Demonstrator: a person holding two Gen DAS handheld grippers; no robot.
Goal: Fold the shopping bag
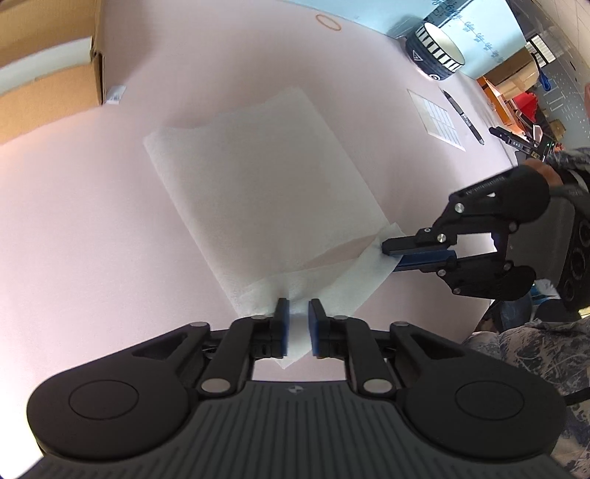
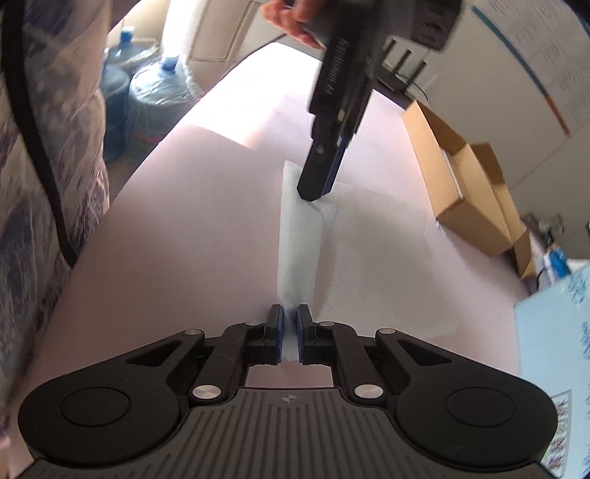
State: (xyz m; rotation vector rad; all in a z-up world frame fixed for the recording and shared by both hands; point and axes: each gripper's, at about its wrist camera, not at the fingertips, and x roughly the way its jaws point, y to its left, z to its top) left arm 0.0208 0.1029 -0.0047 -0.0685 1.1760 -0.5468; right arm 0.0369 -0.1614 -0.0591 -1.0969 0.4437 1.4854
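A white shopping bag lies flat on the pink table, its near edge folded up into a narrow flap. My left gripper is open, its blue pads either side of the flap's near corner with a gap showing on both sides. My right gripper comes in from the right and is shut on the flap's other end. In the right wrist view the bag stretches away from the right gripper, thin white fabric between its pads. The left gripper points down on the flap's far end.
Cardboard boxes line the table's left side. A striped dark bowl, a grid-printed sheet, a pen and a rubber band lie at the far side. Water bottles stand on the floor beyond the table edge.
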